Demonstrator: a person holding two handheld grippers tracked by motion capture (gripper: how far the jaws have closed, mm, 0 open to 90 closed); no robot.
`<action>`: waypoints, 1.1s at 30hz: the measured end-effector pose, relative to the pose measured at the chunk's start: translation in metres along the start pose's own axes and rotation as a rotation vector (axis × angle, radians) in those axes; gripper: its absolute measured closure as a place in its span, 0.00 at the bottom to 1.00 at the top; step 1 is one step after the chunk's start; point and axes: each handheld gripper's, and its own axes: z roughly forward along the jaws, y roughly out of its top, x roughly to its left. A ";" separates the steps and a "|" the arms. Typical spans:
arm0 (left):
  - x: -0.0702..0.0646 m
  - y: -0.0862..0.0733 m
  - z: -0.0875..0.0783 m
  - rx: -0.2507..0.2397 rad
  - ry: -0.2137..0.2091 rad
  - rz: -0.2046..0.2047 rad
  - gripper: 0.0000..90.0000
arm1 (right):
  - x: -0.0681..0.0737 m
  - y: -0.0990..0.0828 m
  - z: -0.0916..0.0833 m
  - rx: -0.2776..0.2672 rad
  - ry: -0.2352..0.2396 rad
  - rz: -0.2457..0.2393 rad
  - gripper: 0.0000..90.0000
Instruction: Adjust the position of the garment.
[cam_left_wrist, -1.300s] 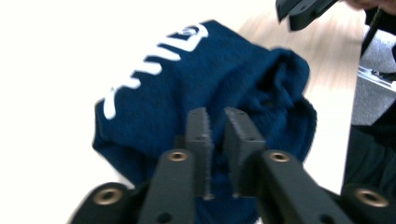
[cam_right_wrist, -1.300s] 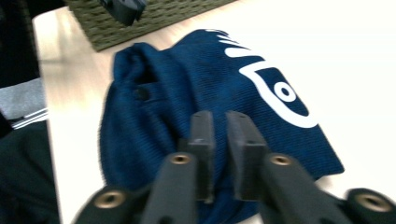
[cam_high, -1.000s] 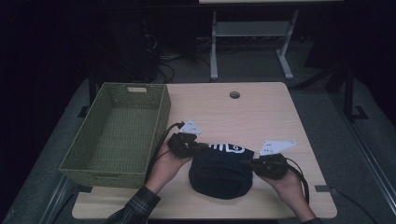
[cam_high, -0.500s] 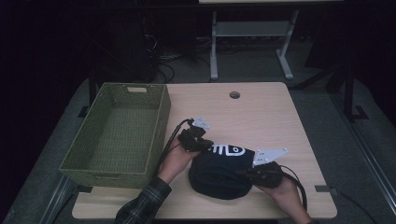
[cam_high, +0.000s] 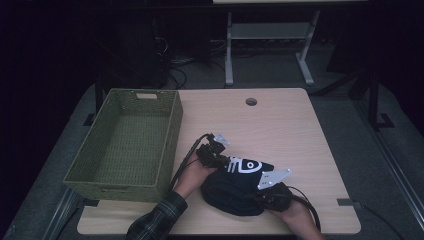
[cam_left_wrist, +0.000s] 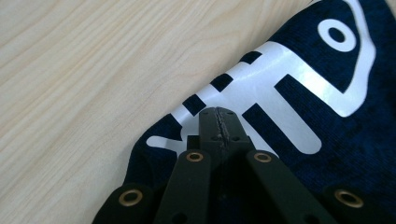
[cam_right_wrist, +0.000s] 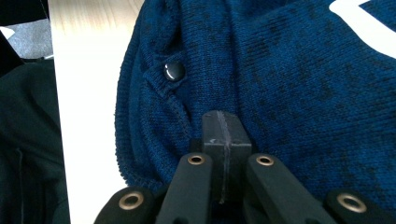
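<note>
The dark blue knitted garment with a white fish-bone print (cam_high: 240, 182) lies bunched on the wooden tabletop (cam_high: 300, 135) beside the green woven basket (cam_high: 125, 140). Left gripper (cam_left_wrist: 218, 116) and right gripper (cam_right_wrist: 223, 126) press onto it with jaws closed, seemingly empty, probably to flatten it.

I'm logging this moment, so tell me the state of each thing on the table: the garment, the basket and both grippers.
Garment: bunched in a heap on the table, white print facing up.
Basket: upright, nothing inside.
Left gripper: fingers shut, resting over the print.
Right gripper: fingers shut, against the knit.
</note>
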 end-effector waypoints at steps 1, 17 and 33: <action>0.001 0.000 0.001 0.005 0.000 0.004 1.00 | 0.001 0.000 0.001 0.000 -0.001 -0.001 1.00; -0.013 0.003 -0.018 -0.057 -0.001 0.049 1.00 | 0.017 0.009 -0.006 -0.089 -0.071 -0.061 1.00; -0.027 -0.034 -0.031 -0.011 -0.009 0.047 1.00 | -0.032 0.001 -0.024 -0.118 -0.215 0.068 1.00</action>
